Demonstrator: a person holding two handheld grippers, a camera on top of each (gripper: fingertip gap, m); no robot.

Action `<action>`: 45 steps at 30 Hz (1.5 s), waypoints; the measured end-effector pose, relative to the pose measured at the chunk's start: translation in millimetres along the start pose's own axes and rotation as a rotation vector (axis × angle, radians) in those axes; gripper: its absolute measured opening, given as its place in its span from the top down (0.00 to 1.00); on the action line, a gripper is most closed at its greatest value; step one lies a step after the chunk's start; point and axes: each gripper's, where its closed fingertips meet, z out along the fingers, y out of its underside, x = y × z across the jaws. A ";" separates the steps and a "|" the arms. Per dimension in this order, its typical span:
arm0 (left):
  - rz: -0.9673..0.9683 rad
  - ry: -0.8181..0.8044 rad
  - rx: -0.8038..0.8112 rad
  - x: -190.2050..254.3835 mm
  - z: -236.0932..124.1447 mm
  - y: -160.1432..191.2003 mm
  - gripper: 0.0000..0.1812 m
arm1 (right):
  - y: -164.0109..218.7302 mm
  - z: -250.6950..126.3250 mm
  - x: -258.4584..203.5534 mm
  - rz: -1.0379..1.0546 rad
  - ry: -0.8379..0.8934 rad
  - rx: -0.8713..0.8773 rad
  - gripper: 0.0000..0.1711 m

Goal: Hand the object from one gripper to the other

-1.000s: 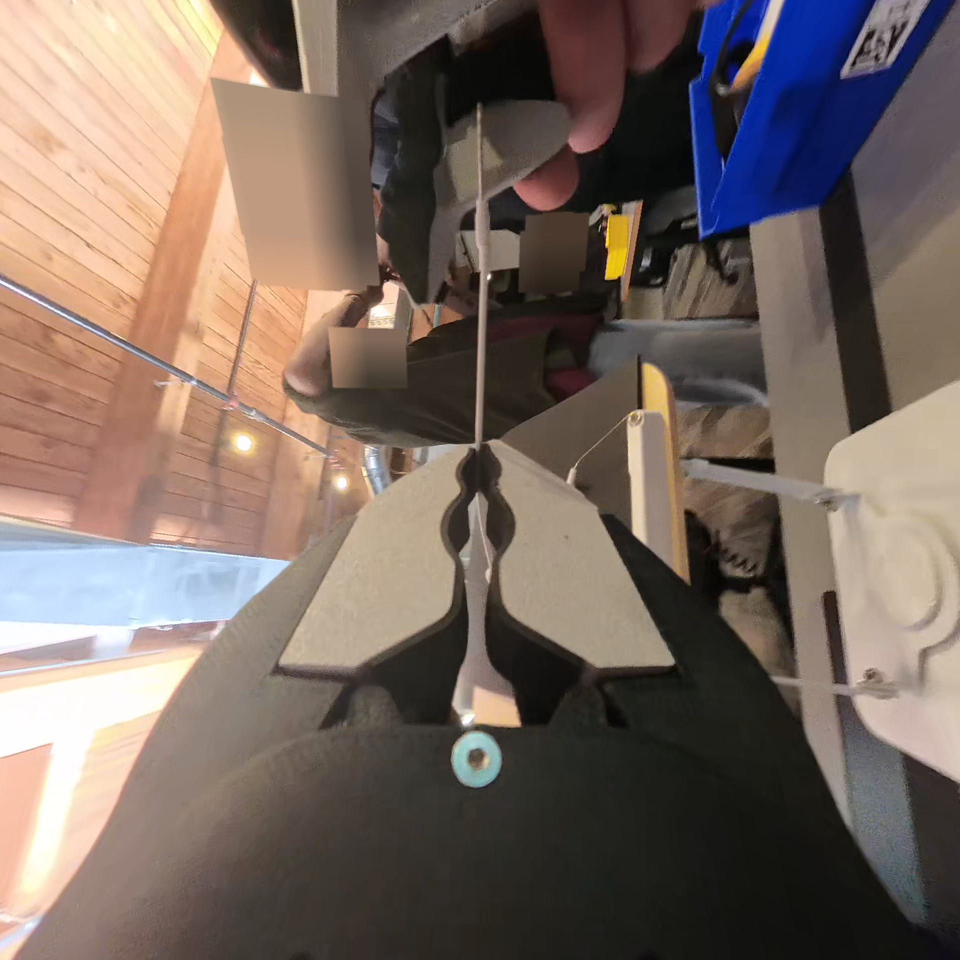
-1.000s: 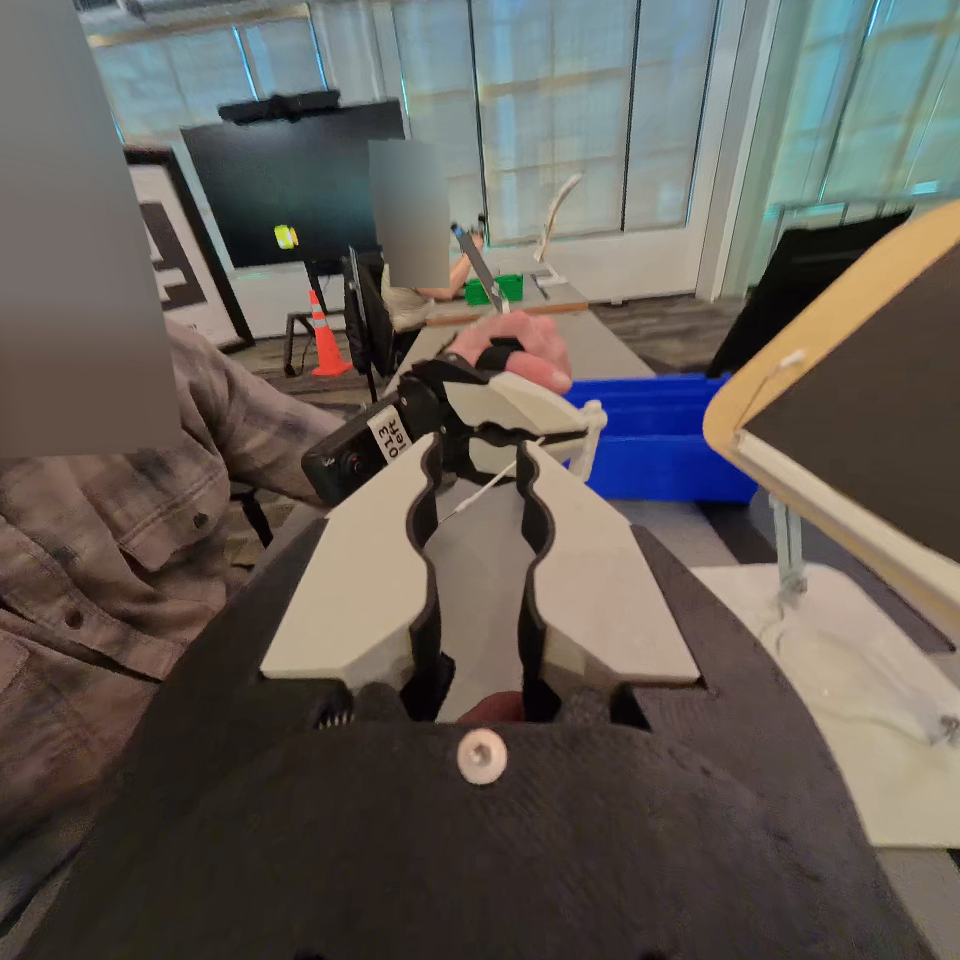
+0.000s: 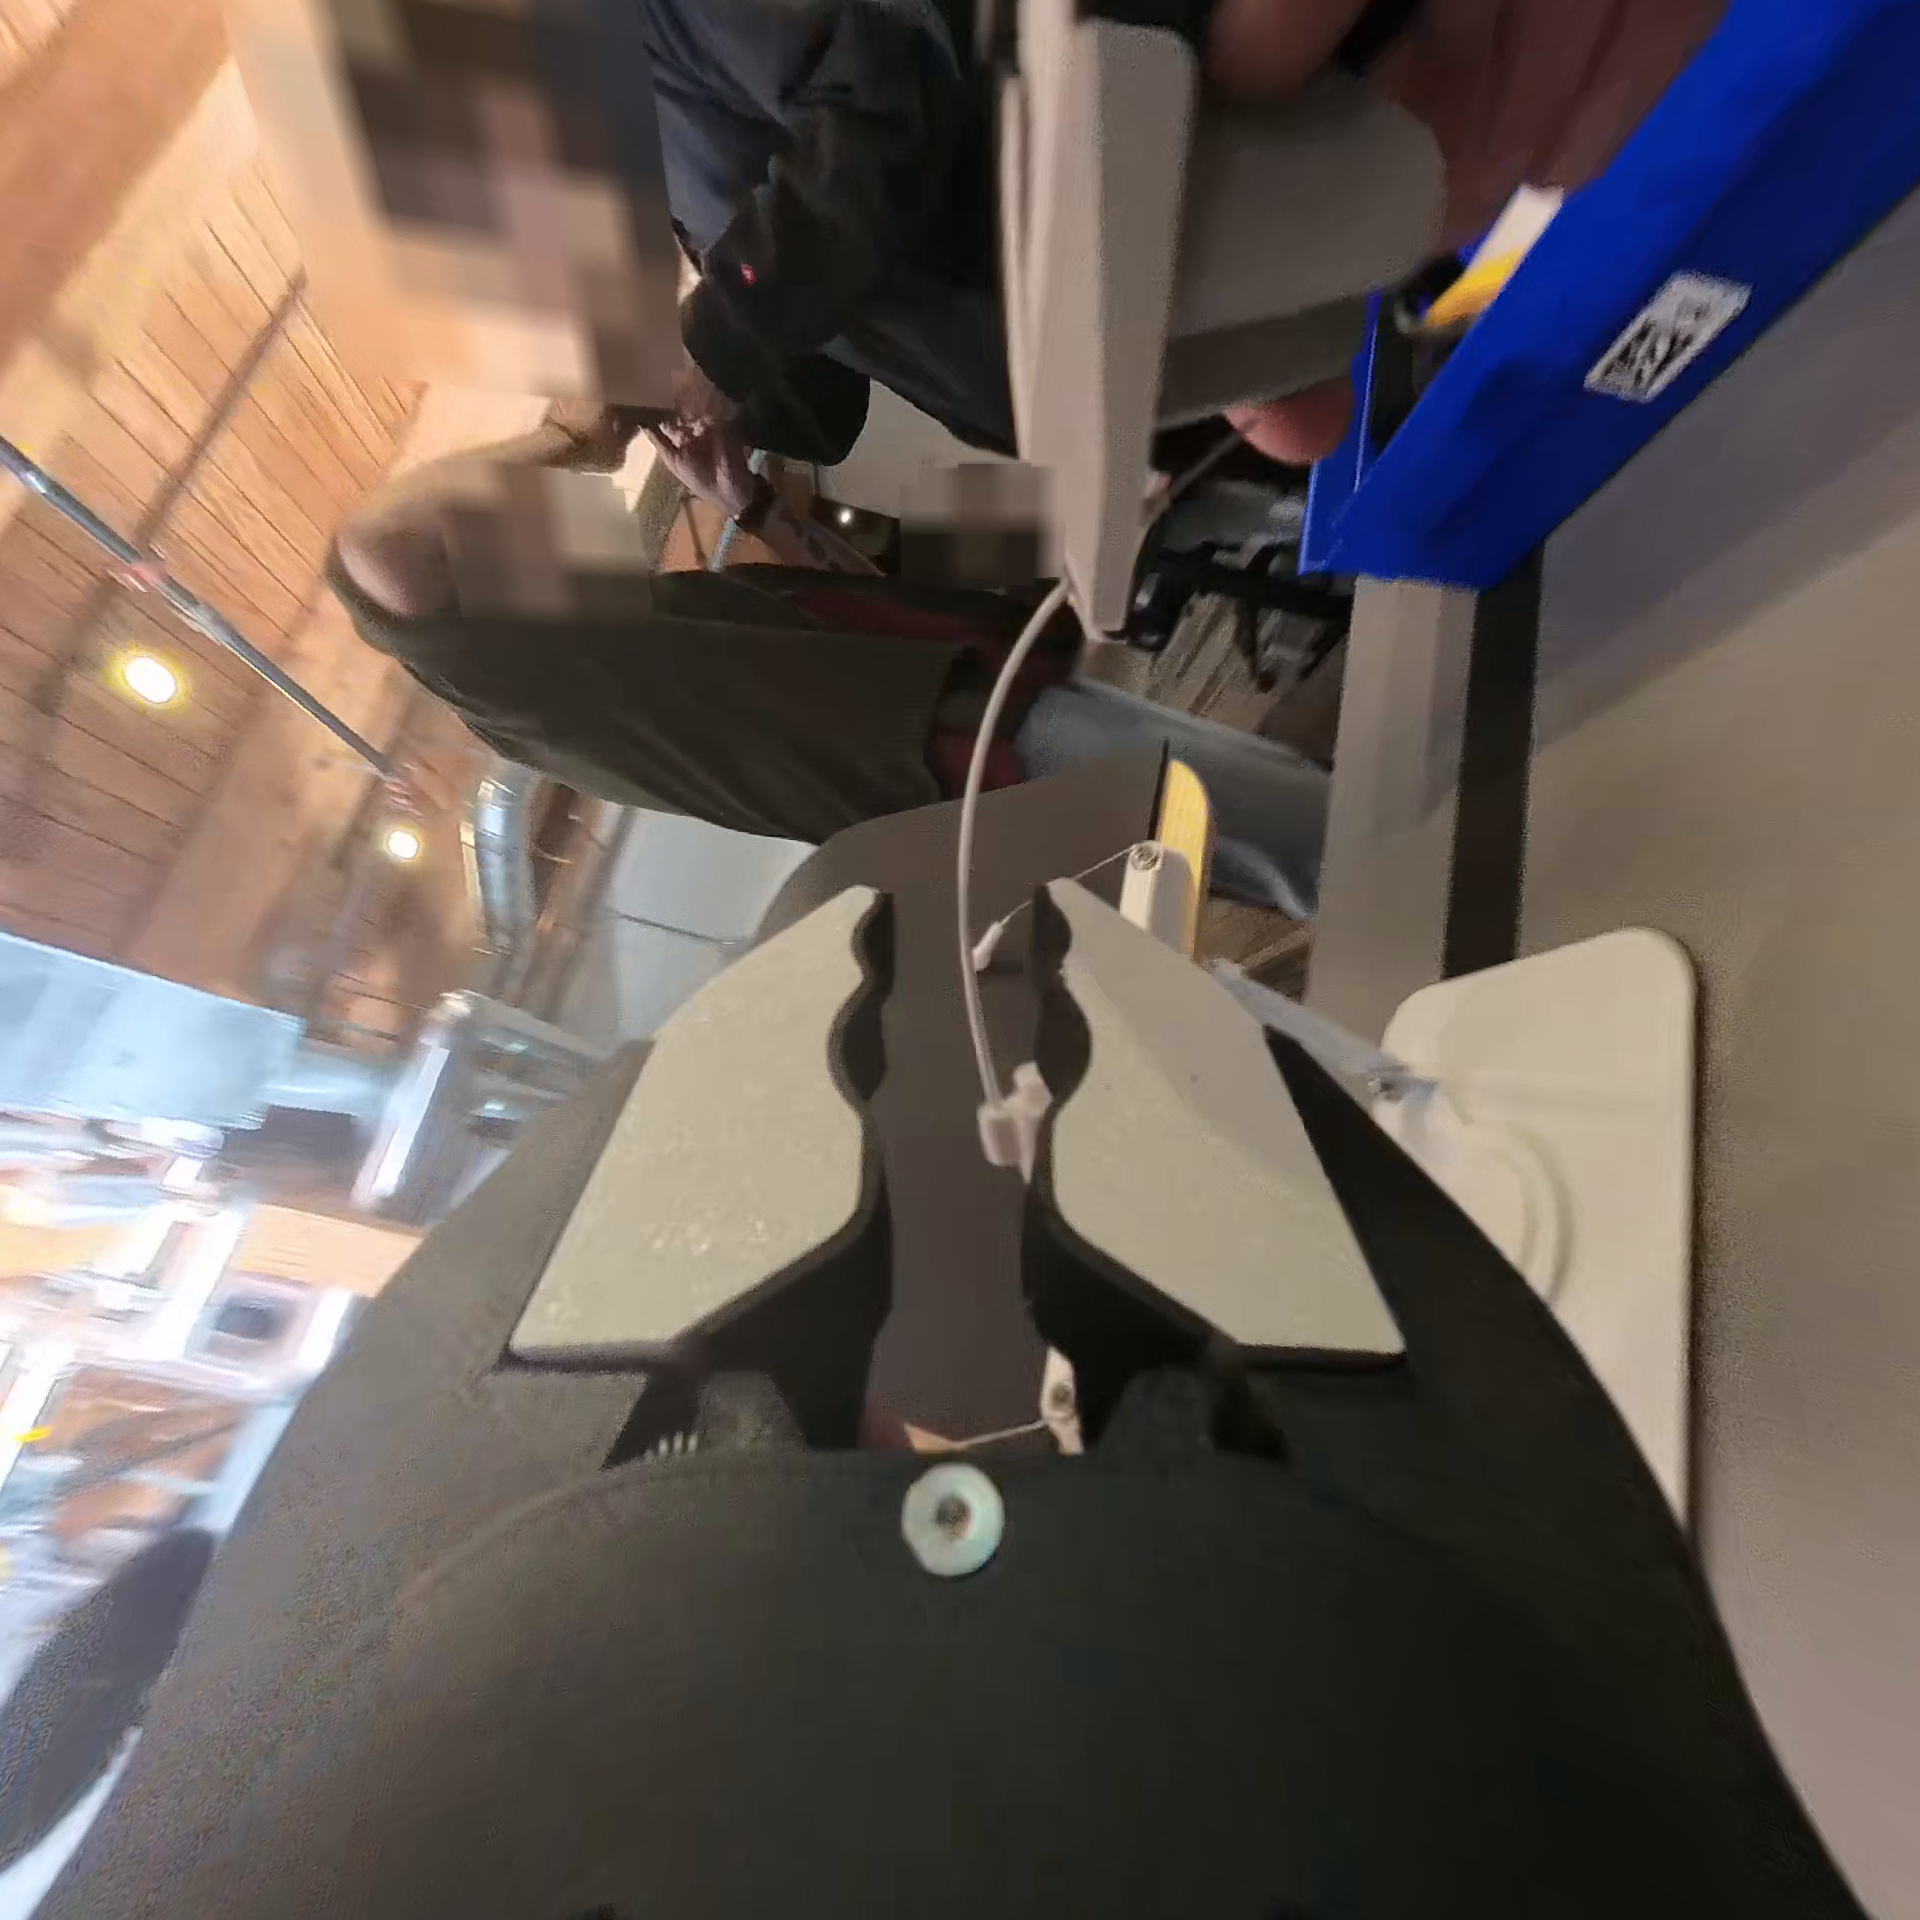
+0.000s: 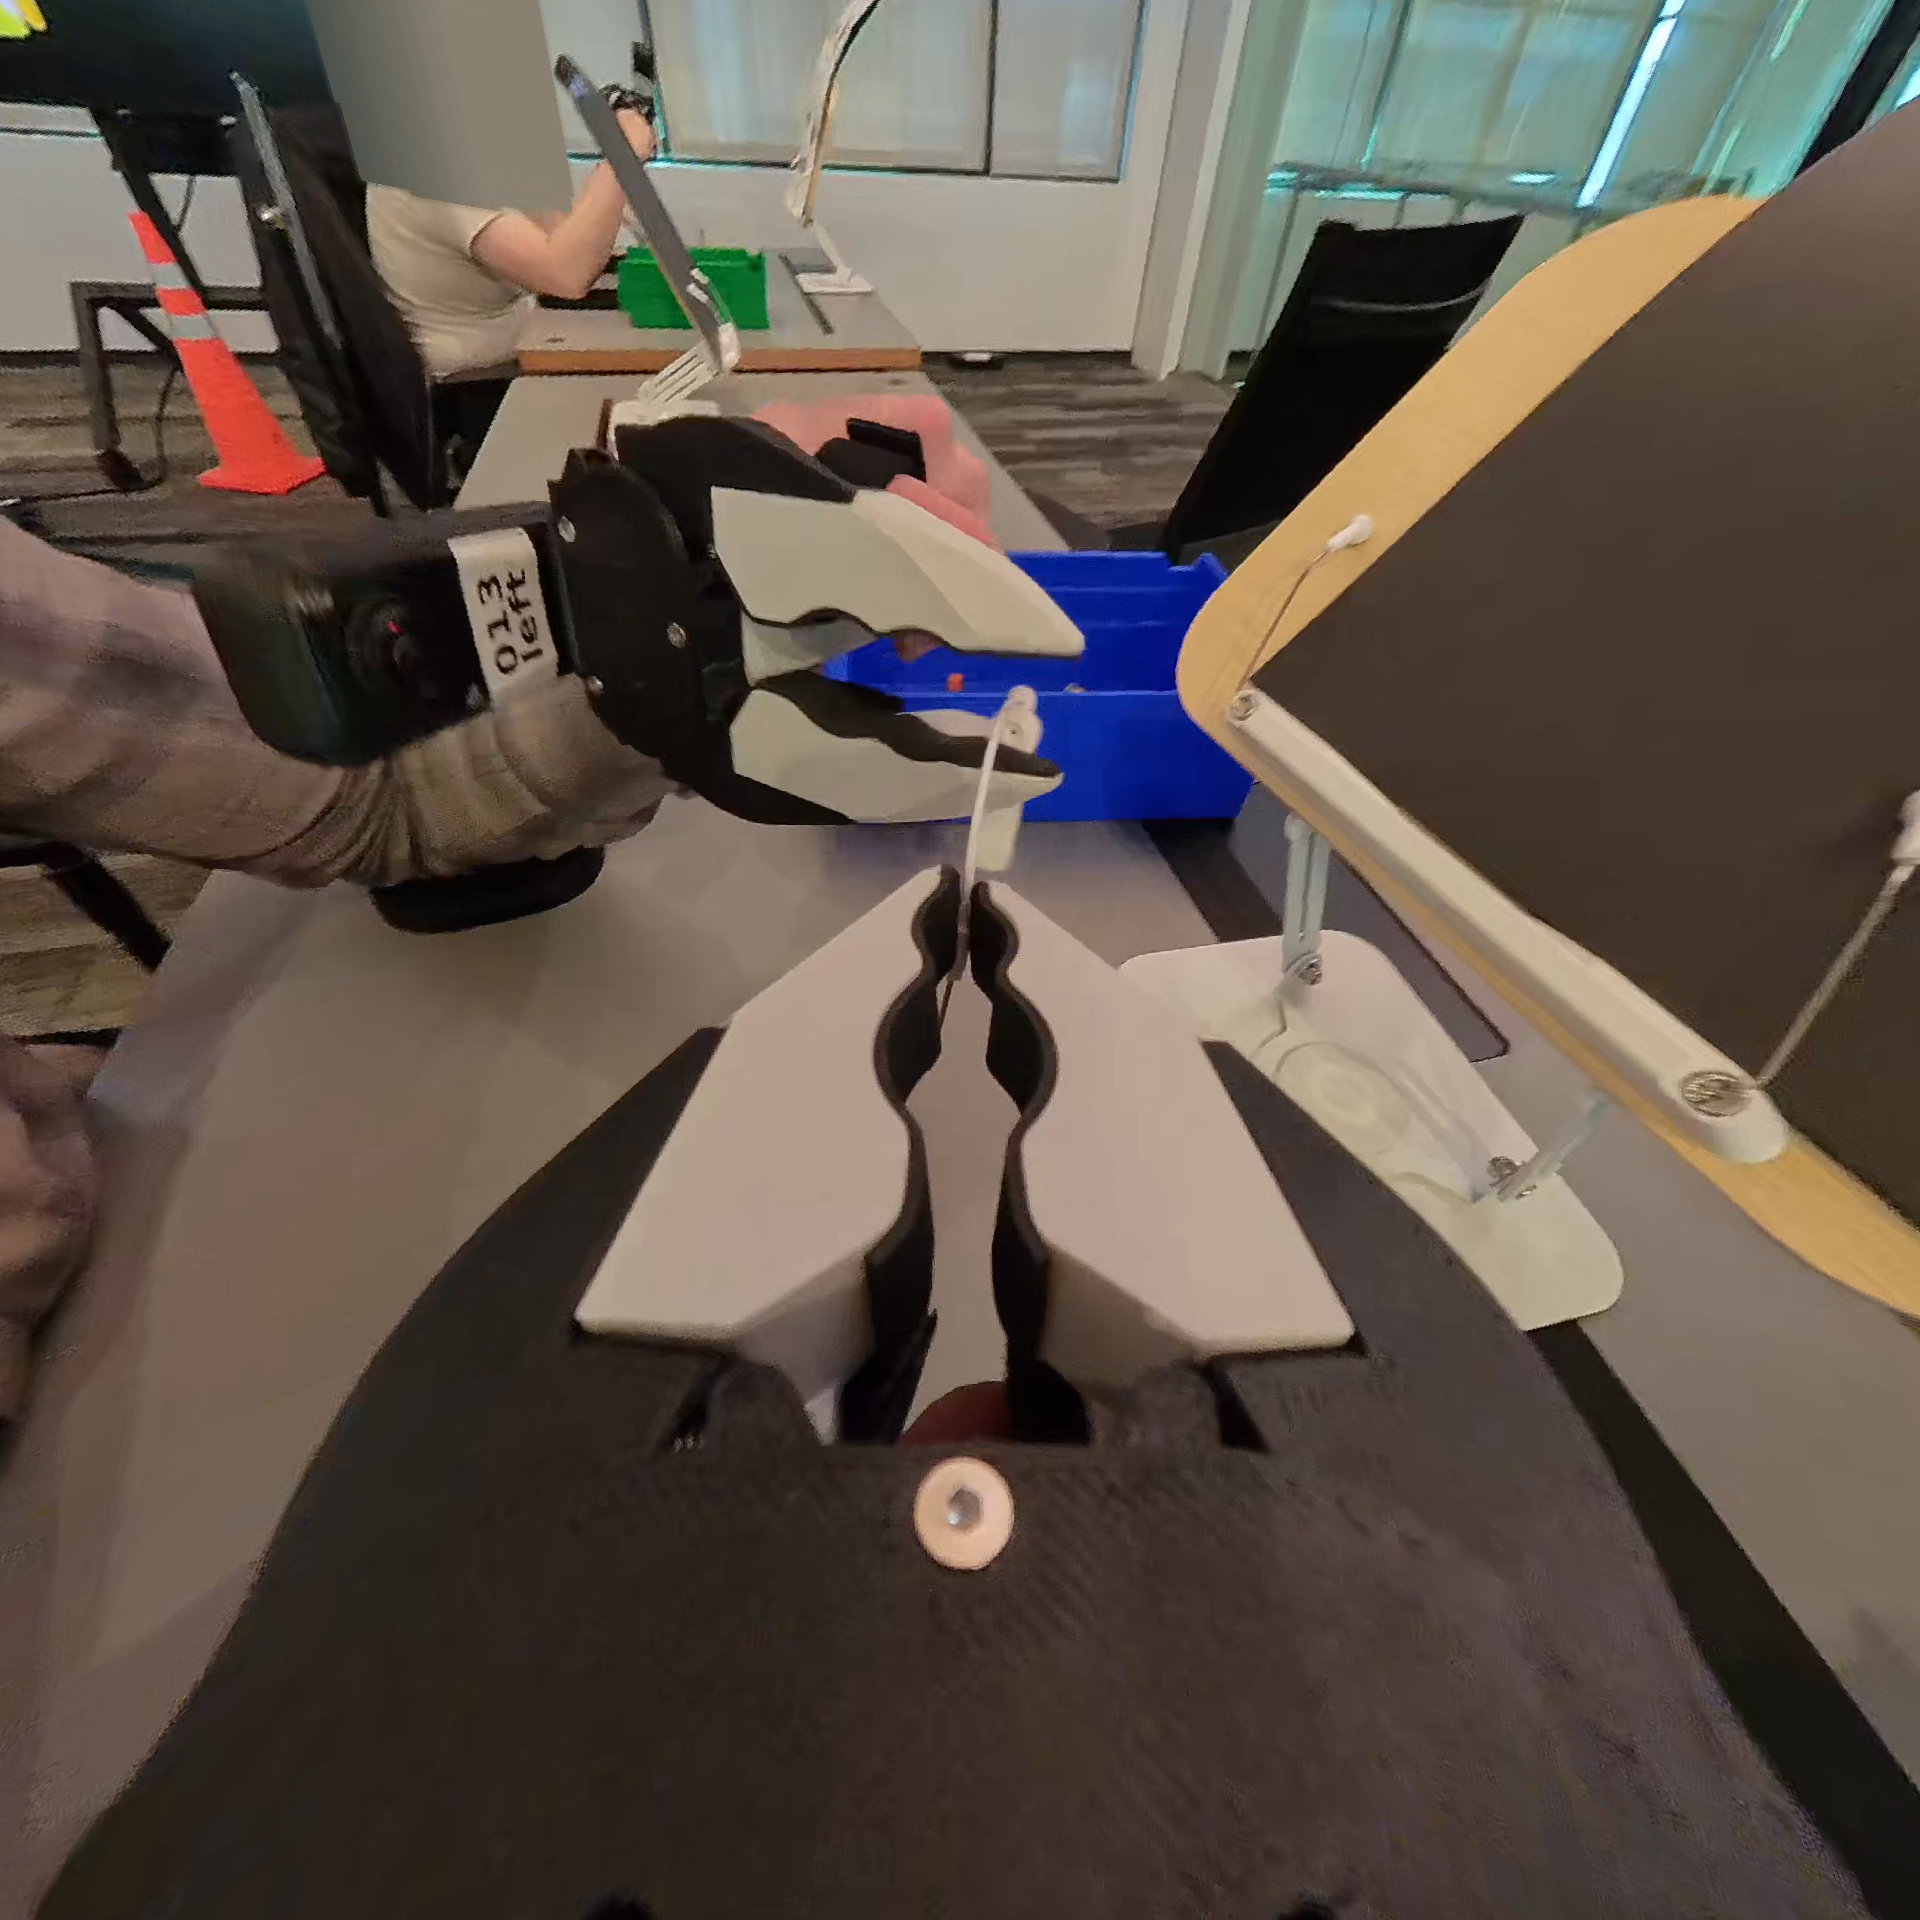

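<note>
At 12 o'clock of the right gripper [image 4: 964, 914], the cable [image 4: 982, 800] is pinched; left gripper [image 3: 961, 914] is parted, so its withdrawal is judged next

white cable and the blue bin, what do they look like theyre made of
The white cable: likely rubbery plastic sheathing, smooth and matte; it bends in a soft curve and ends in a hard white moulded plug, pinched in the right gripper. The blue bin: rigid moulded plastic, slightly glossy, with even colour and straight thin walls.
</note>
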 end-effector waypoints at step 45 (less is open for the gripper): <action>-1.509 0.293 0.647 -52.0 -25.5 -47.0 0.88 | -60.6 15.6 -12.2 -0.365 0.209 0.323 1.00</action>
